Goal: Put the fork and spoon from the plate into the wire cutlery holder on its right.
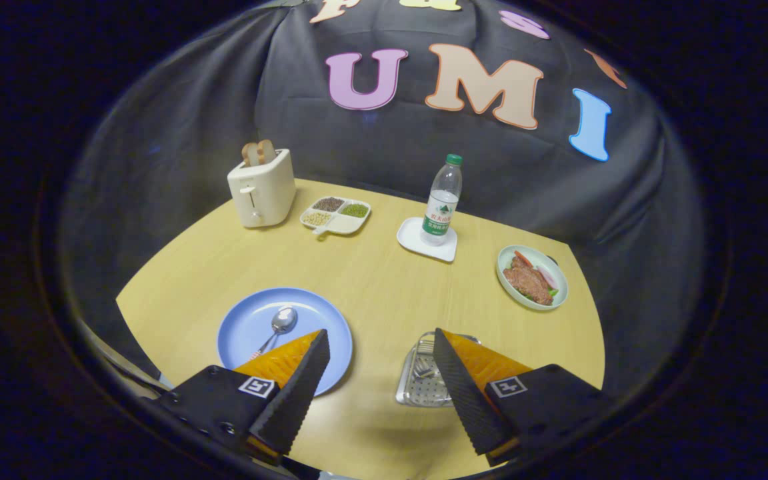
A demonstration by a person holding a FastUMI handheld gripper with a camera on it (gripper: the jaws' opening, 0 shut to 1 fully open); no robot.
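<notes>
A blue plate (255,319) lies on the wooden table, partly behind my left finger (294,383). A metal spoon (279,326) rests on the plate, bowl pointing away from me. To the plate's right stands the wire cutlery holder (417,377), partly covered by my right finger (464,390); a metal utensil that looks like the fork (424,369) lies inside it. My gripper (379,347) hangs above the table between plate and holder, open, with nothing between its fingers.
At the back of the table stand a cream toaster (263,189) with bread, a divided dish of grains (335,215), a water bottle (443,201) on a white coaster, and a green plate of food (531,277) to the right.
</notes>
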